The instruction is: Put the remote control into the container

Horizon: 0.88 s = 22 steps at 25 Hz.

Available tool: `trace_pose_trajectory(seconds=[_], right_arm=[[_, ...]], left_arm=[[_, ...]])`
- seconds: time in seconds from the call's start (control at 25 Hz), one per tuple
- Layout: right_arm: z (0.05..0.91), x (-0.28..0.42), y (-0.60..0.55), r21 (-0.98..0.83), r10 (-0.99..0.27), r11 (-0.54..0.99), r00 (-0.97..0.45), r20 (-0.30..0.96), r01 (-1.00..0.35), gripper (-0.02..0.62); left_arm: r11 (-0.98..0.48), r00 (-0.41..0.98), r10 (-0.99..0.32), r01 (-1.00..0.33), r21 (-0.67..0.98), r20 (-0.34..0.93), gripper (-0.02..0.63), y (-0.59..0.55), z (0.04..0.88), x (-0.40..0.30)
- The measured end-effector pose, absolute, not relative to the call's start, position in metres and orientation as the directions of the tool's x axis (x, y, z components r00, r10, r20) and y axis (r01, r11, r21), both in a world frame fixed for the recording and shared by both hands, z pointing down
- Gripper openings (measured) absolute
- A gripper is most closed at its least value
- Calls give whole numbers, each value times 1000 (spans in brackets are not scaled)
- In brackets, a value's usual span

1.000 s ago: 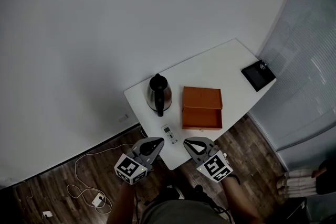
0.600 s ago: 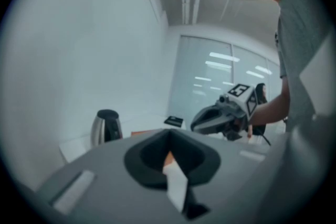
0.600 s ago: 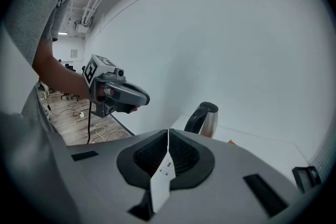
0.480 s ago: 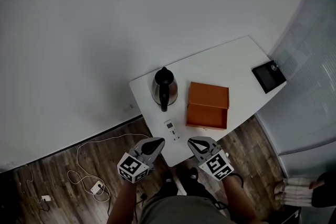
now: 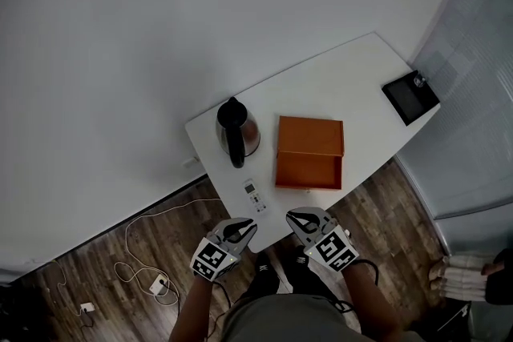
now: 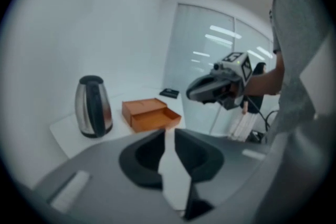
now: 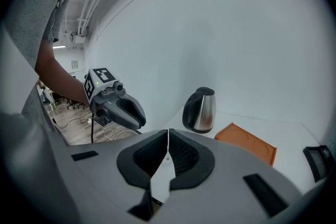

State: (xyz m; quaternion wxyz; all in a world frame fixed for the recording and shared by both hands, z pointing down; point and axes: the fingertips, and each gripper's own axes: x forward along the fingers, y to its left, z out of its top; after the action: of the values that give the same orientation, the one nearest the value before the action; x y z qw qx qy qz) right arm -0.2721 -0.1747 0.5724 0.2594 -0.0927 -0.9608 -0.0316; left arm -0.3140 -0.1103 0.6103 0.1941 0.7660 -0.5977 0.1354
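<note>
Your left hand-held gripper (image 5: 243, 227) is opening its jaws: a narrow gap, nothing between them. Your right hand-held gripper (image 5: 293, 215) is clenched and empty. The remote control (image 5: 255, 197) lies on the tabletop (image 5: 353, 88), near the open orange container (image 5: 309, 152).

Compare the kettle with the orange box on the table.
The kettle is steel and black; the orange box is plain orange. The kettle stands tall; the box lies low. The kettle's lid is down; the box is open. Both rest on the white table.
</note>
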Motion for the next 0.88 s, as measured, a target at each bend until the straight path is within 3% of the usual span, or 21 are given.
trace_pose_trajectory(seconds=[0.28, 0.52, 0.88], right_arm=[[596, -238, -190, -49, 141, 989, -830, 539, 136, 17], [618, -210, -196, -79, 107, 994, -810, 577, 75, 17], [636, -180, -203, -118, 33, 992, -808, 588, -45, 17]], left_arm=[[-385, 325, -717, -922, 39, 617, 114, -116, 669, -297], [-625, 309, -527, -772, -115, 791, 170, -118, 719, -314], [-755, 383, -365, -655, -29, 849, 262, -146, 742, -347]])
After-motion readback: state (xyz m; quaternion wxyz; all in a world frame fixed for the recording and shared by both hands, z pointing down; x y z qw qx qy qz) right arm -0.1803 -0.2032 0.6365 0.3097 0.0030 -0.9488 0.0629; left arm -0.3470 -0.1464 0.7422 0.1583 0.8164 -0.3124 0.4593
